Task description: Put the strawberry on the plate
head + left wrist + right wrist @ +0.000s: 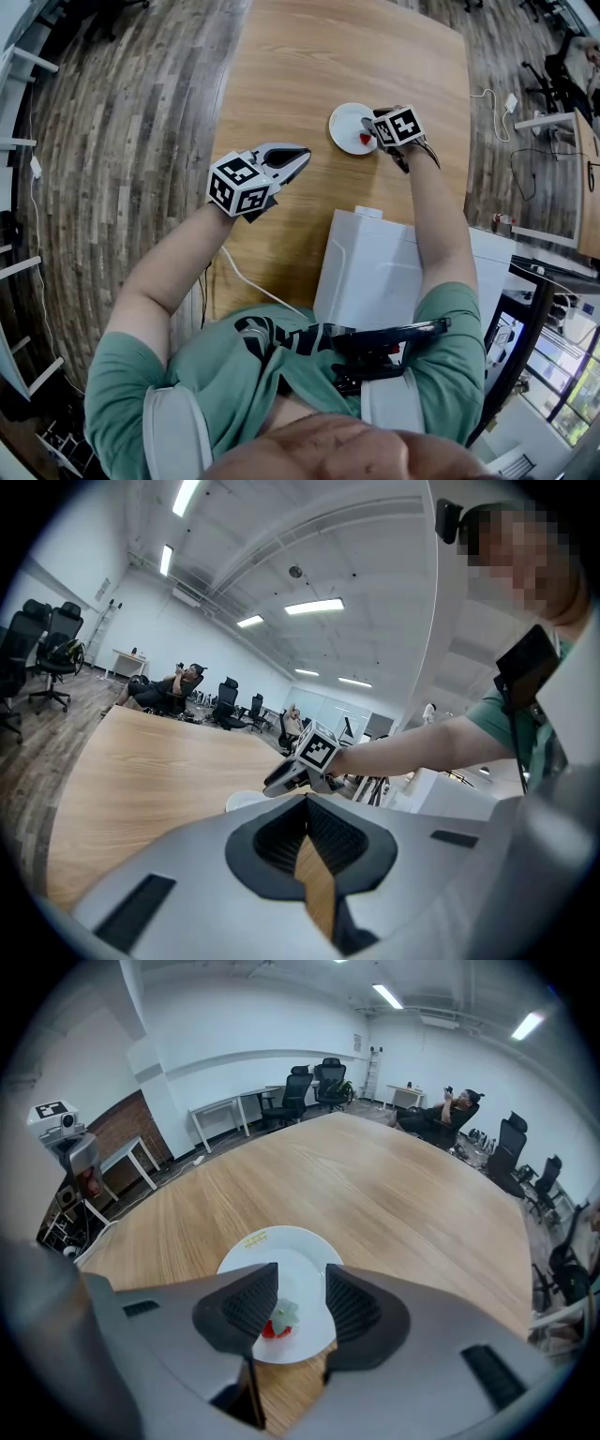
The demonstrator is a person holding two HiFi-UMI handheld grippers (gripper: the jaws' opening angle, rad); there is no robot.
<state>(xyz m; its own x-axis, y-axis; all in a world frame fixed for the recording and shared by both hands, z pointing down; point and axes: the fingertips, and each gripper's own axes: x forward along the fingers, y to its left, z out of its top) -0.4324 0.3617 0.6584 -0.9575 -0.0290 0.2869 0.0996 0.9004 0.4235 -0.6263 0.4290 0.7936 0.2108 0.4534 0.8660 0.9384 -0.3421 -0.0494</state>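
Head view: looking steeply down on a wooden table [309,66], where a person in a green shirt [141,375] is holding a claw in each hand.
Plate [281,1251]: sitting flat on the table, right of its middle; it is white, with a small yellow mark on its far rim.
Strawberry [273,1324]: lying on the plate, close to the rim nearest the right claw [302,1290], its green cap showing above the red flesh.
Right claw: its jaws are standing apart and gripping nothing. It is hanging over the near rim of the plate, with the strawberry showing low in the gap beside one pad; whether that pad is touching the fruit cannot be told.
Left claw [306,806]: its jaws are meeting at the tips with nothing between them, and only a sliver of table wood is showing through the slit behind the tips. The left claw is hanging above the table, well apart from the plate, and pointing toward the right claw.
White box [394,262]: sitting at the near edge of the table, beneath the right forearm.
Cable [258,286]: white, trailing over the near edge of the table just beside the box.
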